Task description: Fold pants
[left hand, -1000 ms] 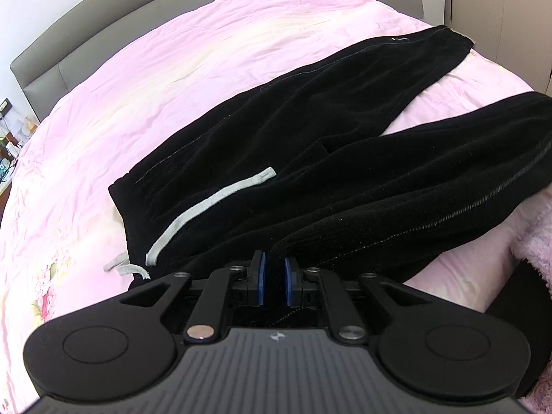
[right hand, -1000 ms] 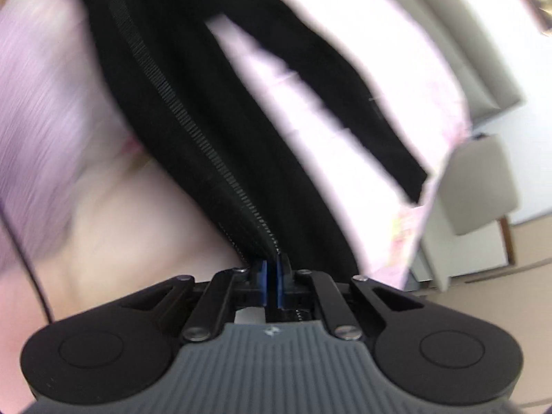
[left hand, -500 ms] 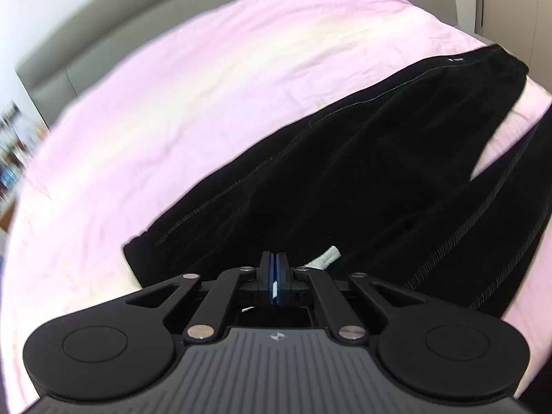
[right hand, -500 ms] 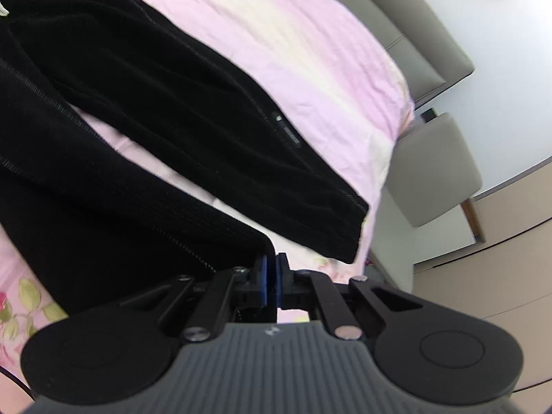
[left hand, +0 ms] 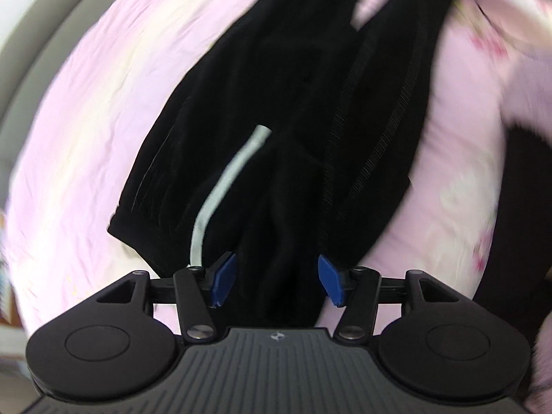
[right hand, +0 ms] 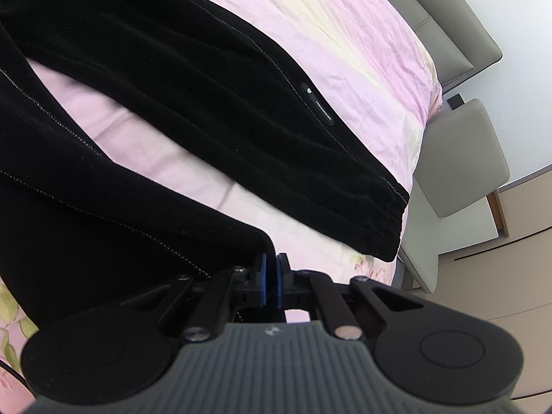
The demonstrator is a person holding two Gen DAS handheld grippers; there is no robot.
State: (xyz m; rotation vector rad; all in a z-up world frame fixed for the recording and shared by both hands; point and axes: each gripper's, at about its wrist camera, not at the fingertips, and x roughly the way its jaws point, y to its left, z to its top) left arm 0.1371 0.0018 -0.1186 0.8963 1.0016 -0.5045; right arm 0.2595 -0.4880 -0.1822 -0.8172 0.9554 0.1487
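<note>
In the left wrist view, the left gripper [left hand: 277,283] has its jaws wide apart. Black cloth of the pants [left hand: 276,120] sits in the gap between the two blue pads [left hand: 224,277], but the pads do not squeeze it. A pale drawstring [left hand: 224,186] lies on the pants and runs from the left pad up toward 12 o'clock. The pants stretch away from the gripper toward 12 o'clock, with the two legs splitting near the top. This view is blurry. The pink bed sheet [left hand: 103,103] lies under the pants on both sides. A gray headboard [left hand: 31,51] curves along the edge at 10 o'clock.

In the right wrist view, the right gripper [right hand: 270,284] has its jaws pressed together on the hem corner of one pant leg. That leg runs from the jaws toward 9 o'clock. The other leg lies flat on the sheet from 11 o'clock down to 3 o'clock, and its cuff [right hand: 386,227] ends near the bed's edge. A strip of pink sheet shows between the two legs. A gray chair [right hand: 459,179] stands beside the bed at 3 o'clock.
</note>
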